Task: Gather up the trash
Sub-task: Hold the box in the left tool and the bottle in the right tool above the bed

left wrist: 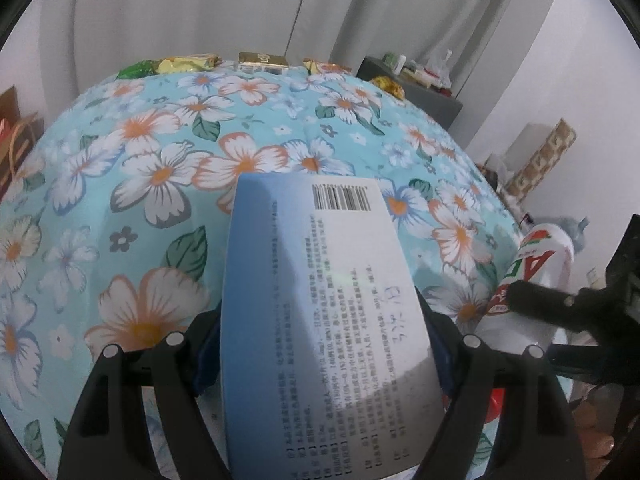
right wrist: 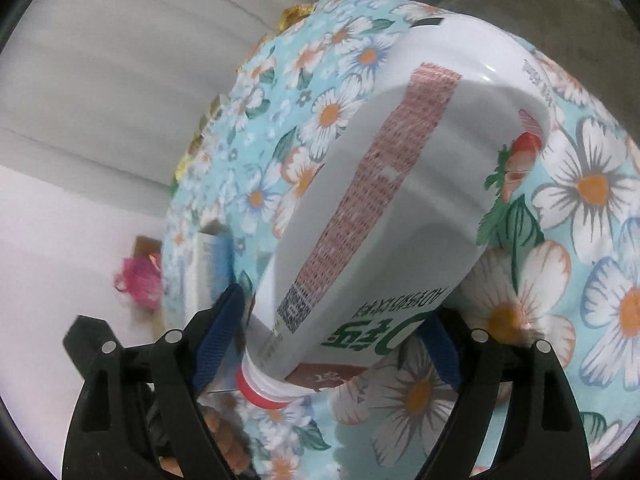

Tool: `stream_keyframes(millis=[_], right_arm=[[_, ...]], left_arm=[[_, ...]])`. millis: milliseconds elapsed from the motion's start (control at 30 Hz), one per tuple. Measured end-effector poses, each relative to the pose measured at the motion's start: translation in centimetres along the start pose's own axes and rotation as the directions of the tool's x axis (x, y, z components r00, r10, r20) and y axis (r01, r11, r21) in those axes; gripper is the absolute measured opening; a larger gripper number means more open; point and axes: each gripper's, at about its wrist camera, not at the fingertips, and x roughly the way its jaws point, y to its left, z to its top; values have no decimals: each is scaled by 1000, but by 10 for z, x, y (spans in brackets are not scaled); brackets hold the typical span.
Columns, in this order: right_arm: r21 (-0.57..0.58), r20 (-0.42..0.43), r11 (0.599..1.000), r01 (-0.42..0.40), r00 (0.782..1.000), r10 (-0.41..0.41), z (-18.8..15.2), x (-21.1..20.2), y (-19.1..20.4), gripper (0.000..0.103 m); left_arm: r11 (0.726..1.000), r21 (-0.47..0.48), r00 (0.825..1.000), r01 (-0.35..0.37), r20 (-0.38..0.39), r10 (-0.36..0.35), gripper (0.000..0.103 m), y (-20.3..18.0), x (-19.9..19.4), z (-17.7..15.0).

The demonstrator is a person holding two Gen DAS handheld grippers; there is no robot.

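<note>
Filling the centre and bottom of the left wrist view, a flat medicine box (left wrist: 320,320) with a barcode and small print stands clamped in the left claw (left wrist: 324,356), its blue pads pressed on both long sides. In the right wrist view a white drink bottle (right wrist: 400,200) with a red ring at its neck runs from the lower centre to the upper right, and the right claw (right wrist: 340,340) grips it near the neck, its pads tight on both sides. The same bottle (left wrist: 536,268) shows at the right edge of the left view, with a dark finger of the other claw across its lower part.

Both things hang over a table under a blue flowered cloth (left wrist: 160,160). Along the far edge, at the top of the left view, lie several snack wrappers (left wrist: 188,62) and a small gold box (left wrist: 262,62). A grey curtain (left wrist: 200,8) fills the upper frame behind them. At upper right stands a dark cabinet (left wrist: 416,88) with clutter on it.

The box's print is too blurred to read, and its bottom is cut off by the frame. In the right view the box appears only as a blurred sliver at lower left. A pink thing (right wrist: 138,280) beside it cannot be made out.
</note>
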Motion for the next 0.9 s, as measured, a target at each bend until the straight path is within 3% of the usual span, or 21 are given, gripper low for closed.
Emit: stream_keyframes(millis=[200,433,533,700,833,900], right_arm=[[4,4,997,75,997,-75,-3,8,8,80],[-76,-1,981,178,984,-178,3,14,20,70],[-186,-46,958,220,972,-232,14,19,29,67],[-345,-85,886,309,930,-357,23,9,37,63],[-349,-123,878,328,913,-390,15,20,28,60],[-350,-112,872,342,909,-402,11,29,30,64]], left_arm=[[999,-32,999,42,13,-42,78,5,-5,-2],[992,-72,995,101,16,-100,78,14,-18,-10],[988,-92,992,125,17,-124,78,18,-25,-12],[984,-116,991,133,24,-131,78,20,-25,-16],[984,-128,992,127,34,-124,78,20,-24,-16],[982,-133,991,131,35,-127,78,21,-24,-17]])
